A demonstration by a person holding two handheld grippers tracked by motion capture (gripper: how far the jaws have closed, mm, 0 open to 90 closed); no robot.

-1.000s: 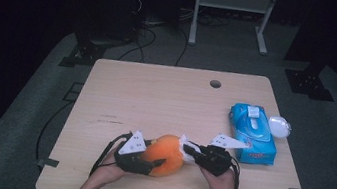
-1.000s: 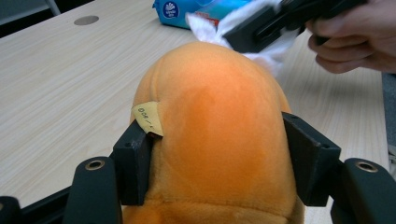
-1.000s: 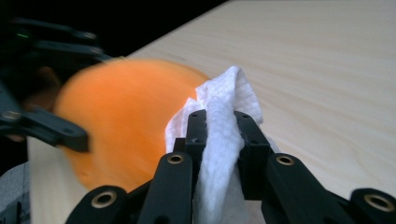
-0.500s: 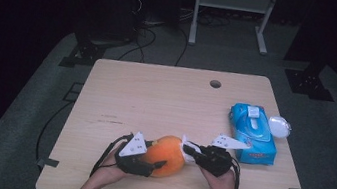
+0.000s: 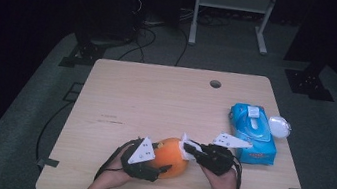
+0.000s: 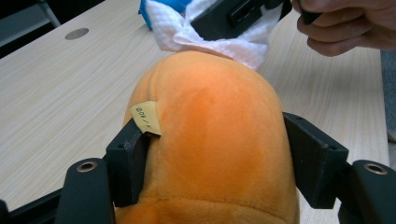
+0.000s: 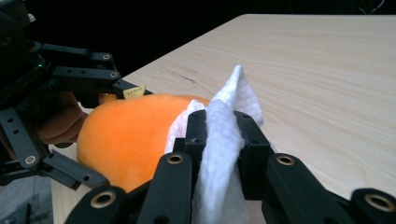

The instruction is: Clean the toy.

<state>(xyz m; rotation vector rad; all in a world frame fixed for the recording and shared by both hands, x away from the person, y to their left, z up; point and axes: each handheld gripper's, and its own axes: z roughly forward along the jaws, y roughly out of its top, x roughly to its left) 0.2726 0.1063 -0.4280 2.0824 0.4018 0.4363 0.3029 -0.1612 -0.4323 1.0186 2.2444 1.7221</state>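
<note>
We find the work under way: an orange plush toy [image 5: 171, 156] lies near the front edge of the bench [image 5: 155, 102], and a white wipe [image 7: 219, 140] is being pressed against its top. The left gripper [image 6: 219, 154] brackets the toy, one jaw on each flank. Its jaws have just been opening; the left pad sits against the plush by the tag, while on the other side we cannot tell for certain whether the pad still bears on the fabric. The right gripper [image 7: 219, 135] has its jaws narrow and clamped on the folded wipe, which touches the toy's upper end in the left gripper view.

We judge the wiping to be mid-course: the wipe has been drawn and is on the plush, but no finished side can be distinguished from an untreated one, and the toy is not yet set down free.

A blue wipes pack [image 5: 253, 133] lies well to the right on the bench, with a small clear lid [image 5: 280, 126] just beside it (printing on the pack is too small to read). A yellow tag [image 6: 145, 116] on the toy bears handwritten characters that we cannot make out.
</note>
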